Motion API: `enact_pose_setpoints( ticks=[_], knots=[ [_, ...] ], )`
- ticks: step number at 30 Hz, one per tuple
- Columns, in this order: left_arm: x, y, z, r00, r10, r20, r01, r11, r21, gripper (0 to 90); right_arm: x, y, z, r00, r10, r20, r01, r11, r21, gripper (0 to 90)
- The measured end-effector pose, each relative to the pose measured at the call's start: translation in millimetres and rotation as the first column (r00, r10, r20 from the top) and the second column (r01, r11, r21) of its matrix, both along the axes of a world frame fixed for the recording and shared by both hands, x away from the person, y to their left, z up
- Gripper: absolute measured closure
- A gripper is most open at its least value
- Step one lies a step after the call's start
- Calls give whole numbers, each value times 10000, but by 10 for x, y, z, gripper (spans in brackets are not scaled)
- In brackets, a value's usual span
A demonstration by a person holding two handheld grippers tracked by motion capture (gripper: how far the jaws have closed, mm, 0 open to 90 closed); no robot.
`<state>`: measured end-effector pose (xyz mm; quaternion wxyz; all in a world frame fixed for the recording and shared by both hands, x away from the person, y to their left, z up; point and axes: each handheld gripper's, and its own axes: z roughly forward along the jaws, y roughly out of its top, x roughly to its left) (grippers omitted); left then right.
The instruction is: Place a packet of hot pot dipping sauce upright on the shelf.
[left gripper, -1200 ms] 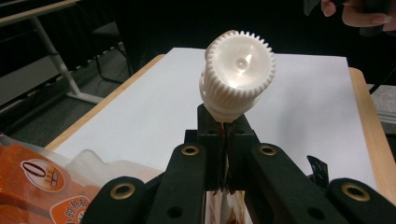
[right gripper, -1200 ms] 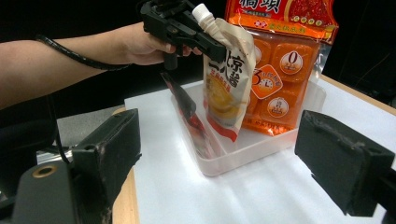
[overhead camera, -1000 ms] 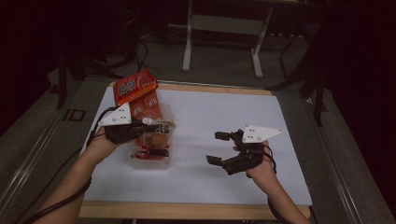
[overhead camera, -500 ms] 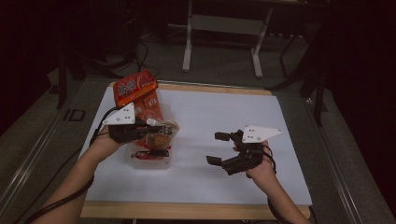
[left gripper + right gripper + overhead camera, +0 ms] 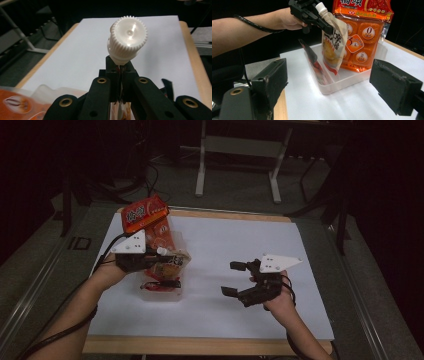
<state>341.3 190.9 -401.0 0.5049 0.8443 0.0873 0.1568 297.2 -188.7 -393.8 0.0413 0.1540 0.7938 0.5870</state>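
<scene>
A: What does the left hand-held gripper do at this moment?

B: Its jaws are pressed together on the neck of a spouted pouch, just under the white ribbed cap. The pouch hangs from the jaws, above the clear plastic tray, with its lower edge at the height of the tray's rim or a little inside; I cannot tell if it touches the bottom.

A: And the right hand-held gripper?

B: It is spread wide and holds nothing. It waits over the white desk, well apart from the tray, with its jaws turned toward the tray.

A: What else is in the tray?

B: A big orange snack bag stands at the far end, and a thin dark red packet leans at the near wall.

A: So how far is the work?

B: I judge it is in the middle. The pouch is gripped and off the desk, but not set down or released. Whether it goes into the tray or comes out, the pictures do not say. The other two packs are not gripped.
</scene>
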Motion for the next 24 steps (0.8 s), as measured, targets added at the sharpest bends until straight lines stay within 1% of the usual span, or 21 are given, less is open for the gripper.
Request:
enact_pose_setpoints(
  ticks=[2, 3, 6, 8, 11, 12, 13, 14, 15, 16, 17, 21, 24],
  knots=[
    [10, -20, -10, 9997, -134, -181, 133, 9999, -70, 882, -3, 2, 1, 10000, -3, 8, 3, 10000, -3, 146],
    [8, -28, -14, 9998, -154, -102, 153, 9999, -55, 882, -4, 3, 0, 10000, 10, 4, -10, 10000, 12, 146],
    [16, -39, -37, 9996, -217, -169, 213, 9995, -221, 882, -3, -3, -4, 10000, 9, 2, -9, 10000, -7, 146],
    [25, -44, -58, 9992, -237, -335, 223, 9990, -395, 882, 0, -9, -6, 10000, -10, -30, 10, 10000, 5, 146],
    [24, -63, -88, 9990, -322, -300, 307, 9985, -463, 882, -1, -11, -7, 10000, -5, -26, 5, 10000, 5, 146],
    [25, -75, -96, 9987, -346, -367, 330, 9985, -447, 882, -1, -10, -7, 10000, -3, -19, 3, 10000, 4, 146],
    [27, -102, -113, 9987, -307, -395, 304, 9995, -85, 882, -2, -9, -6, 10000, 6, -17, -6, 10000, -1, 146],
    [29, -138, -152, 9986, -360, -394, 374, 9987, 349, 882, -2, -7, -7, 10000, 21, -39, -21, 10000, 9, 146],
    [32, -168, -195, 9979, -400, -509, 428, 9975, 556, 882, -2, -5, -6, 10000, 29, -30, -29, 10000, 1, 146],
    [37, -189, -232, 9980, -350, -528, 389, 9964, 752, 882, -4, -3, -5, 10000, 9, -11, -9, 10000, -16, 146],
    [44, -196, -258, 9978, -307, -593, 358, 9957, 859, 881, -4, -4, -4, 10000, 17, -4, -17, 10000, -24, 146],
    [64, -129, -306, 9976, -154, -679, 185, 9988, 456, 877, -2, -18, -12, 10000, -7, -31, 7, 10000, -44, 146],
    [68, -82, -336, 9956, 61, -933, -39, 9997, 241, 854, 4, -24, -19, 10000, -21, -54, 21, 10000, -65, 146]
  ],
)
